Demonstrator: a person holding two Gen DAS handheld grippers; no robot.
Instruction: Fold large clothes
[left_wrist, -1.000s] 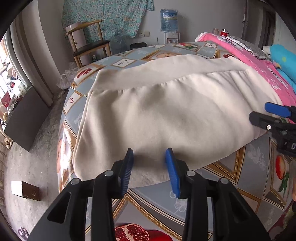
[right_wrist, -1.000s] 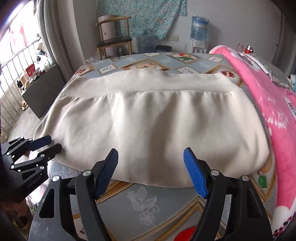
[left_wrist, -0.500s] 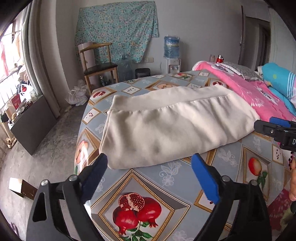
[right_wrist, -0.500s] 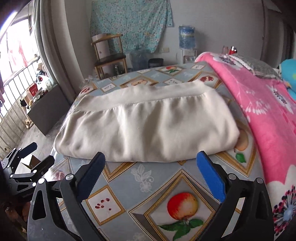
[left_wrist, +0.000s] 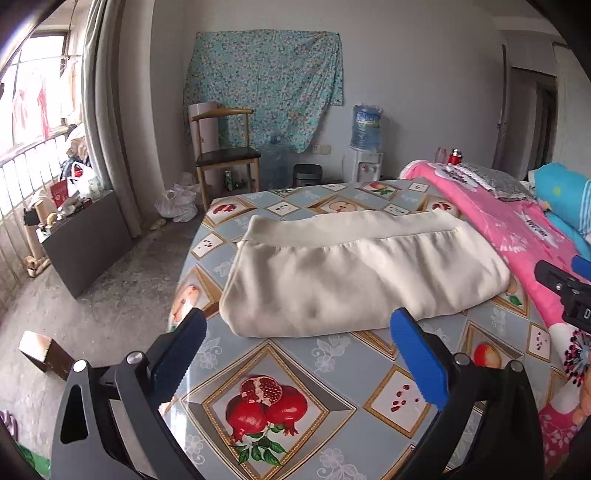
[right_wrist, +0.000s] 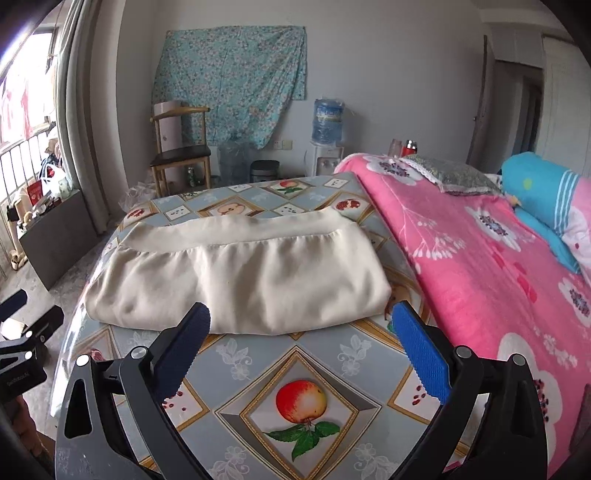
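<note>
A cream garment (left_wrist: 354, 273) lies folded into a wide band on the fruit-print tablecloth (left_wrist: 280, 373), its ribbed hem along the far side. It also shows in the right wrist view (right_wrist: 240, 277). My left gripper (left_wrist: 299, 358) is open and empty, held above the table short of the garment's near edge. My right gripper (right_wrist: 301, 350) is open and empty, also short of the near edge. The right gripper shows at the right edge of the left wrist view (left_wrist: 565, 288). The left gripper shows at the left edge of the right wrist view (right_wrist: 22, 332).
A pink flowered blanket (right_wrist: 480, 266) covers the bed to the right of the table. A wooden chair (left_wrist: 225, 155), a water dispenser (left_wrist: 365, 147) and a dark cabinet (left_wrist: 85, 243) stand on the floor beyond. A small wooden block (left_wrist: 44, 354) lies on the floor at left.
Both grippers opened wide, let go of the garment's near edge and pulled back and up. The garment stays folded on the table.
</note>
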